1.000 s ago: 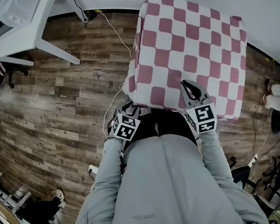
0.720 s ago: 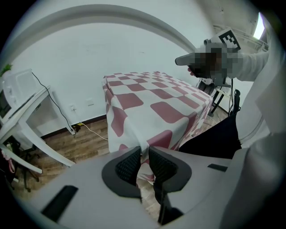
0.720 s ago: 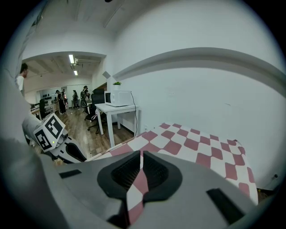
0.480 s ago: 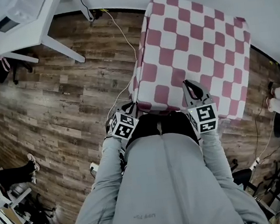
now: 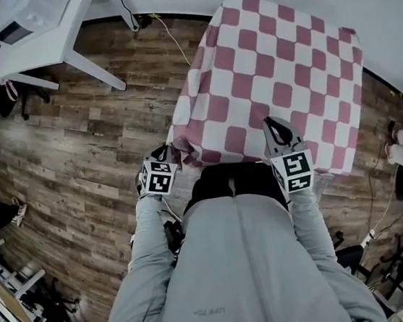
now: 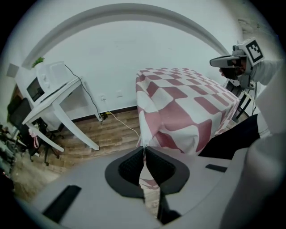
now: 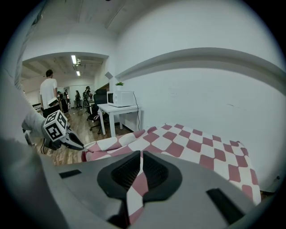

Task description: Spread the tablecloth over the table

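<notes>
The left gripper [image 5: 168, 152], jaws just closed on the tablecloth [image 5: 276, 60] corner, and the right gripper [image 5: 276, 125], clamped on its near hem, held the edge stretched, apparently to draw it flat.

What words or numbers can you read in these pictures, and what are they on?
No text here can be read.
Small print on the person's grey top: too small and blurred to read.
Left marker cube and right marker cube: black-and-white square patterns only, no letters or numbers.
Tablecloth: pink and white checks, no words.
</notes>
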Demonstrator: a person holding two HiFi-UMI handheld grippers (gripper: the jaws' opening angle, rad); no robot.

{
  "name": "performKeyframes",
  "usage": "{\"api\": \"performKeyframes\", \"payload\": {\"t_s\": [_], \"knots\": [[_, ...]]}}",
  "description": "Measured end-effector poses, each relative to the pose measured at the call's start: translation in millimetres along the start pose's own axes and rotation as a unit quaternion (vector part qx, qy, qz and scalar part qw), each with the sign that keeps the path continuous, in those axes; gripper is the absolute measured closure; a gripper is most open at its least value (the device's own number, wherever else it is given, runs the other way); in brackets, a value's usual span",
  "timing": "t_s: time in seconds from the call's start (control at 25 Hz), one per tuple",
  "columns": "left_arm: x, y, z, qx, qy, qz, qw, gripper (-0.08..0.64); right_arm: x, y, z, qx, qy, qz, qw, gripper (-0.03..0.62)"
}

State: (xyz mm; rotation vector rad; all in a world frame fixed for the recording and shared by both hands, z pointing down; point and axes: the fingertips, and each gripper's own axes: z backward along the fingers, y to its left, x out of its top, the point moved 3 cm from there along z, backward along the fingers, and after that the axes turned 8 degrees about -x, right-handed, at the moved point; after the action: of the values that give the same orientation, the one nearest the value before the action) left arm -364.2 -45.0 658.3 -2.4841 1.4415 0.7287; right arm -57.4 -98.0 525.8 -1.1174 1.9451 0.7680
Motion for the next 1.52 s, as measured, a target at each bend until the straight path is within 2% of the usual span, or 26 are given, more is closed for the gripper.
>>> {"api": "performKeyframes", "payload": {"t_s": [0.16,0.32,0.56,0.92,1.08,1.24,1.52], "knots": [[-6.9,24.3,-3.7,0.042,0.019,0.029,0.9985,0.508,-4.3,-3.8,1.4,-0.004,0.006,-0.001,1.0,0.568],[2.9,33.5,-0.6,0.055,-0.013,0.073,0.9958,0.468,-9.6,-8.8,1.4,-0.007,0.011,-0.008,1.0,0.568],[22.5,18.9,-4.4,0.041,-0.023,0.04,0.9981,0.468,-13.1,-10.2,2.1,-0.01,0.012,-0.012,1.0,0.568],[50.3,-11.9,-8.1,0.018,-0.038,0.015,0.999,0.468,-16.2,-28.7,17.0,-0.028,0.011,-0.024,0.999,0.568],[82.3,-31.2,-7.0,0.009,-0.058,0.0,0.9983,0.468,-14.6,-49.4,27.0,-0.042,0.006,-0.03,0.999,0.568],[129.2,-50.1,-4.6,0.012,-0.093,-0.03,0.9952,0.468,-8.7,-76.4,35.0,-0.055,-0.007,-0.034,0.998,0.568],[237.7,-104.4,13.4,0.007,-0.18,-0.103,0.9781,0.468,0.9,-142.9,58.1,-0.096,-0.04,-0.042,0.994,0.568]]}}
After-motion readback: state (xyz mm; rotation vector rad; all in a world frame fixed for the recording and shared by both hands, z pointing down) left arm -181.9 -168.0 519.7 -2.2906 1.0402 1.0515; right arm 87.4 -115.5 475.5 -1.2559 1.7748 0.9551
